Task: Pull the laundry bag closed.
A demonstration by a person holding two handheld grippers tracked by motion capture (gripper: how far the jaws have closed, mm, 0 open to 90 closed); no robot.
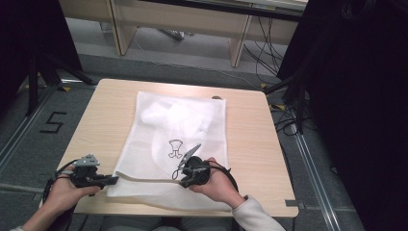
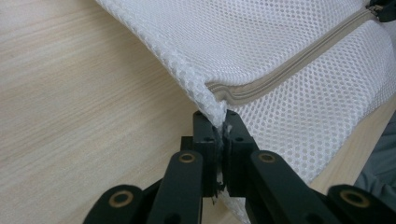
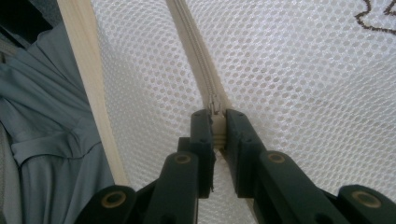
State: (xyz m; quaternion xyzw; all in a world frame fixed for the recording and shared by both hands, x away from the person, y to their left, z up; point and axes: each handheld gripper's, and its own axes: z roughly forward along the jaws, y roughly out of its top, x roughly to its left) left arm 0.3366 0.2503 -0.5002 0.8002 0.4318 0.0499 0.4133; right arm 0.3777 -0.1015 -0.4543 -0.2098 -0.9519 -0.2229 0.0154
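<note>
A white mesh laundry bag (image 1: 178,139) lies flat on the wooden table (image 1: 101,120), with something white inside and a small dark logo printed on it. A beige zipper (image 1: 149,179) runs along its near edge. My left gripper (image 1: 114,180) is shut on the bag's left corner (image 2: 217,112), where the zipper ends. My right gripper (image 1: 184,182) sits mid-way along the zipper, shut on the zipper pull (image 3: 217,128). The zipper tape (image 3: 191,51) stretches away from the jaws in the right gripper view.
The table's near edge (image 1: 192,211) lies just below the bag. Desk legs and cables stand on the floor beyond the table's far side. A dark curtain (image 1: 356,96) hangs at the right. Bare tabletop (image 2: 70,102) lies to the left of the bag.
</note>
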